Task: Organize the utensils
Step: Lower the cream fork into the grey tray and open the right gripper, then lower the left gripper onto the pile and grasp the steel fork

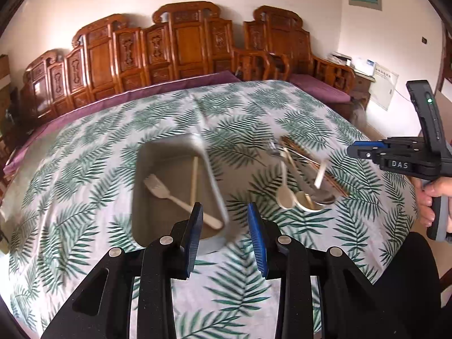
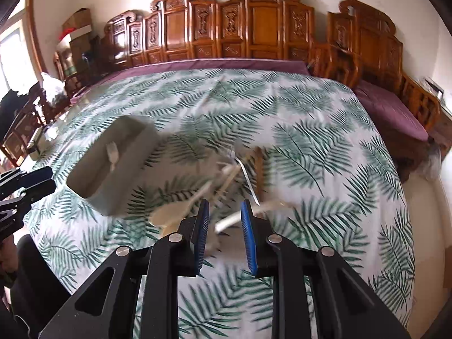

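Observation:
A grey rectangular tray (image 1: 169,149) sits on the leaf-print tablecloth; it holds a cream fork (image 1: 169,195) and a cream stick-like utensil (image 1: 194,180). My left gripper (image 1: 225,212) is open and empty just above the tray's near right corner. To the right lies a pile of utensils (image 1: 302,180): cream spoons, a metal spoon, chopsticks. In the right wrist view the tray (image 2: 113,189) is at left and the blurred pile (image 2: 226,186) is just ahead of my right gripper (image 2: 225,209), which is open over a cream utensil (image 2: 230,220). The right gripper (image 1: 351,150) also shows in the left wrist view.
The table (image 1: 84,169) is covered with a green leaf-print cloth. Carved wooden benches with purple cushions (image 1: 180,50) line the far and right sides. A person's hand (image 1: 432,197) grips the right tool at the right edge.

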`<action>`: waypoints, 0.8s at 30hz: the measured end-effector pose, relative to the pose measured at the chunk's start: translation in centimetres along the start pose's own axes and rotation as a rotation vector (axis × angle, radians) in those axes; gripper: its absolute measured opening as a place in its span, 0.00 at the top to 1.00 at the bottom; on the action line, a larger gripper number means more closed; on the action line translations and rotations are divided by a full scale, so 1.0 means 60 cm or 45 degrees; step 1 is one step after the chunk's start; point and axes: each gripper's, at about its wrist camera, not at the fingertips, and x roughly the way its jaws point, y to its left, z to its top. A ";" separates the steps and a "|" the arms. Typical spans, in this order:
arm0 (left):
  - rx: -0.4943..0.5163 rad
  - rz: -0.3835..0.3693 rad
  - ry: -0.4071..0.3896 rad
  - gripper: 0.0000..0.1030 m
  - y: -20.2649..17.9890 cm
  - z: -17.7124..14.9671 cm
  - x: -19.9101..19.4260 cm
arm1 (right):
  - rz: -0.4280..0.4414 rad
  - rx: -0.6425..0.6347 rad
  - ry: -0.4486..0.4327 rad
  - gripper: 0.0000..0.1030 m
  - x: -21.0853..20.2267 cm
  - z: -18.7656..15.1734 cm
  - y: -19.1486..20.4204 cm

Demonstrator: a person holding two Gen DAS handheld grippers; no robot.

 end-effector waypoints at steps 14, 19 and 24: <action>0.026 -0.070 0.078 0.70 -0.077 0.022 0.059 | 0.001 0.026 0.098 0.75 0.054 -0.038 -0.063; 0.029 -0.102 0.109 0.70 -0.107 0.045 0.103 | 0.021 0.085 0.114 0.75 0.059 -0.041 -0.084; 0.028 -0.126 0.147 0.70 -0.136 0.062 0.153 | 0.038 0.116 0.112 0.75 0.059 -0.041 -0.096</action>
